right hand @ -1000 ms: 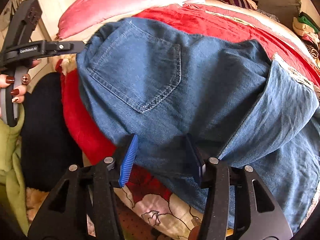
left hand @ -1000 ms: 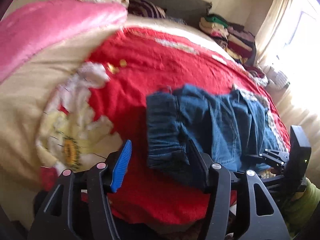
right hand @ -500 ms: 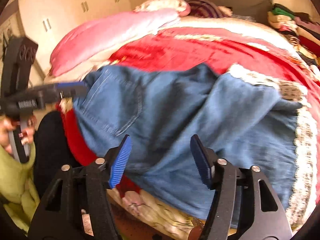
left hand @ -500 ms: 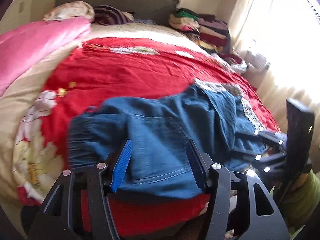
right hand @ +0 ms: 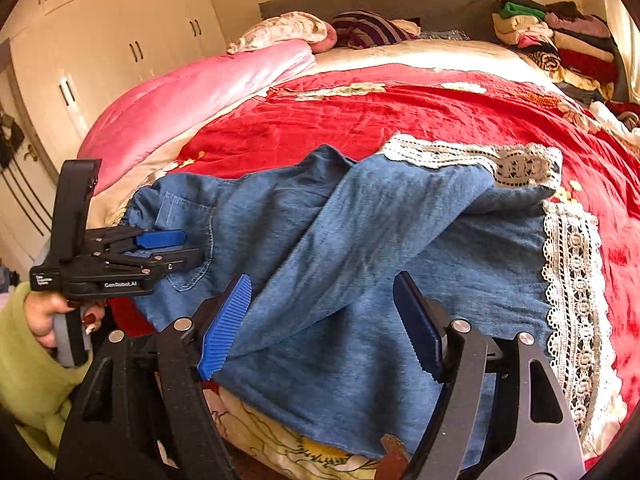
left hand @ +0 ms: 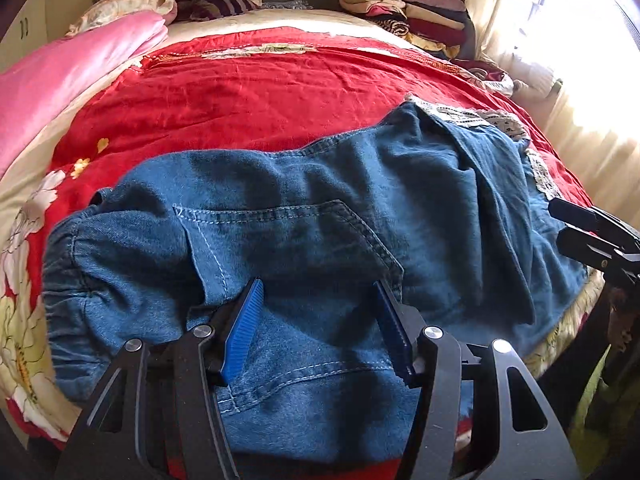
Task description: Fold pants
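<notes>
Blue denim pants (left hand: 360, 200) with lace-trimmed hems (right hand: 572, 280) lie crumpled across the red bedspread (left hand: 260, 92). The waist and back pocket are at the left, the legs run right. My left gripper (left hand: 319, 286) hangs over the pocket area with its jaws apart, and the blue pads (left hand: 244, 332) do not press the cloth. It also shows in the right wrist view, the left gripper (right hand: 190, 246) low over the waist end. My right gripper (right hand: 322, 284) is over the overlapping legs; its jaws are opening and the denim lies beneath them, not pinched. The right gripper (left hand: 560, 224) shows at the leg end.
A pink quilt (right hand: 192, 92) lies along the bed's left side, with pillows (right hand: 288, 28) at the headboard. A stack of folded clothes (left hand: 408, 16) fills the far right corner. Wardrobe doors (right hand: 100, 52) stand at the left, curtains (left hand: 580, 80) at the right. A green sleeve (right hand: 24, 360) holds the left gripper.
The left gripper moved from the bare bedspread over onto the waist of the pants. The right gripper's jaws widened off the denim and it shifted toward the legs.
</notes>
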The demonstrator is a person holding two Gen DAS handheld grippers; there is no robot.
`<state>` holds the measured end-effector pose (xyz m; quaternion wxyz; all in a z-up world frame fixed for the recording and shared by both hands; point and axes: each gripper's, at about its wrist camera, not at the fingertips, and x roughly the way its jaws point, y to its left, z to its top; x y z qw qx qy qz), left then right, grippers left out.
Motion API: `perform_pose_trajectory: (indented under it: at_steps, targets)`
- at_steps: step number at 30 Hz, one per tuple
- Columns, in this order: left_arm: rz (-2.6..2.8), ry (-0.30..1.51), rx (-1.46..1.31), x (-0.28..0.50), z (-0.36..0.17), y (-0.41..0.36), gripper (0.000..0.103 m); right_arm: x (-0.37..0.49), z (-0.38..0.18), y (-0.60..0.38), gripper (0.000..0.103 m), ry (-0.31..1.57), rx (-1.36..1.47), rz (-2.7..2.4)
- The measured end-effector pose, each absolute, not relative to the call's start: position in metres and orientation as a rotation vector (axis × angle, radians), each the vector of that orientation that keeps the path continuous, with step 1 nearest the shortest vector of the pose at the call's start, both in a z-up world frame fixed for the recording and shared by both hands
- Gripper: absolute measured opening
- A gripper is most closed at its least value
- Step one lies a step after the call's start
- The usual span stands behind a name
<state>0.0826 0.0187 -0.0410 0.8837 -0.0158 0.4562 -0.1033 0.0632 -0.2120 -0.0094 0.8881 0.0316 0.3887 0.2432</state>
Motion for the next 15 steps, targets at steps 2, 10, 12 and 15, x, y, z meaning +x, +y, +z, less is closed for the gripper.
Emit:
perform_pose_trajectory:
  at_steps: [2,10,12,15]
  targets:
    - [-0.237,0.929,-0.045,0.08,-0.034,0.016,0.06,0.066,-0.012,-0.216,0.07,0.813,0.077,0.497]
    - [-0.333,0.821,-0.065,0.063,0.013,-0.002,0.064,0.078,0.004,-0.234,0.078,0.767,0.063,0.433]
    - [-0.369,0.817,-0.07,0.065,0.018,-0.01,0.064,0.084,0.011,-0.239,0.084,0.75,0.046,0.405]
    - [-0.412,0.831,-0.063,0.07,0.017,-0.027,0.064,0.098,0.018,-0.241,0.086,0.755,0.015,0.379]
